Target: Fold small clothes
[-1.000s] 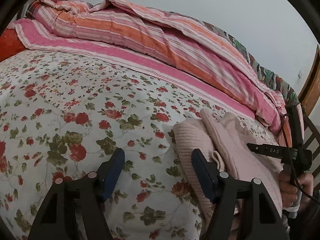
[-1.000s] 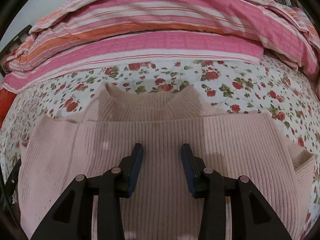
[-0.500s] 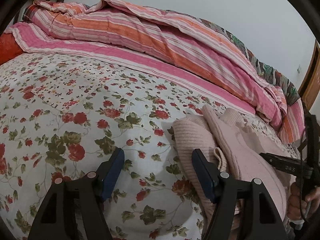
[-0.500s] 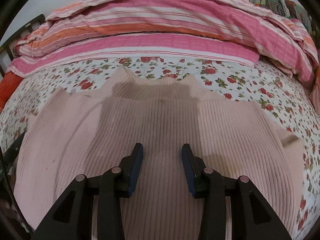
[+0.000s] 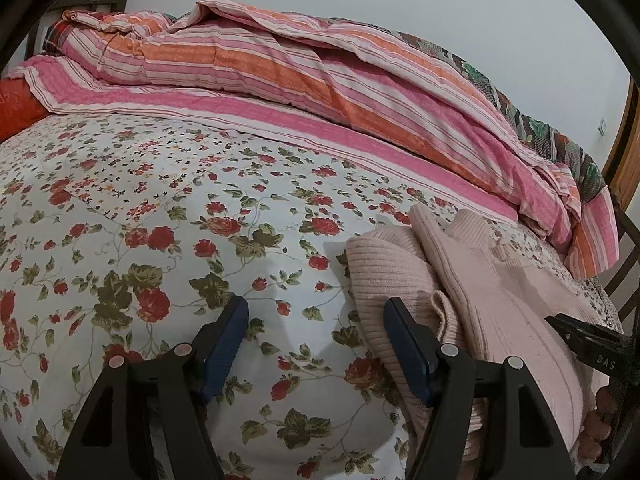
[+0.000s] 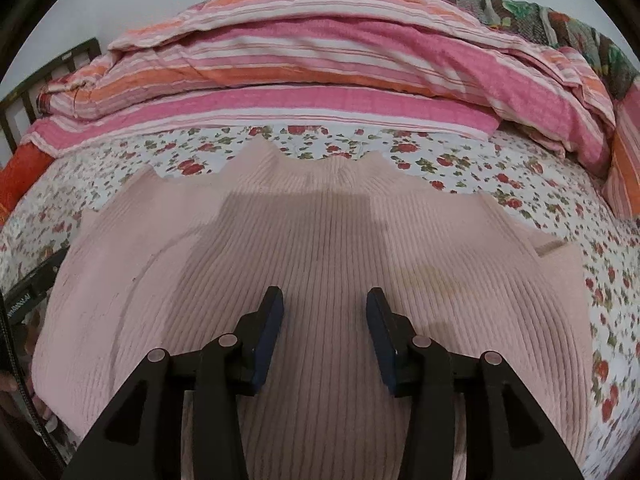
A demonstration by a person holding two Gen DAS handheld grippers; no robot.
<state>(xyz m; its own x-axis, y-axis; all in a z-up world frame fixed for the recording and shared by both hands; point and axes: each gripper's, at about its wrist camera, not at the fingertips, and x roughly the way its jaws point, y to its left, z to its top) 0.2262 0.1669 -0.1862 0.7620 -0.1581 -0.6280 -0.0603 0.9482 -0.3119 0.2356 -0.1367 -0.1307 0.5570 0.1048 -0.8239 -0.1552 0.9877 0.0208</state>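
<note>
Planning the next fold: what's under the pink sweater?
The pink sweater lies on the floral bedsheet, which shows all round its edges. Whatever lies beneath its middle is covered and cannot be seen.

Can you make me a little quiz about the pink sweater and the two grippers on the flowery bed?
1. True or false: the left gripper is holding the pink sweater.
2. What lies along the far side of the bed? A) striped quilt B) stack of books C) basket
3. What is spread out below the right gripper?

Key
1. False: nothing sits between its fingers; they hang over the flowery sheet, beside the sweater.
2. A: the striped quilt.
3. The pink sweater; the gripper's jaws are opening and grip nothing.
</note>
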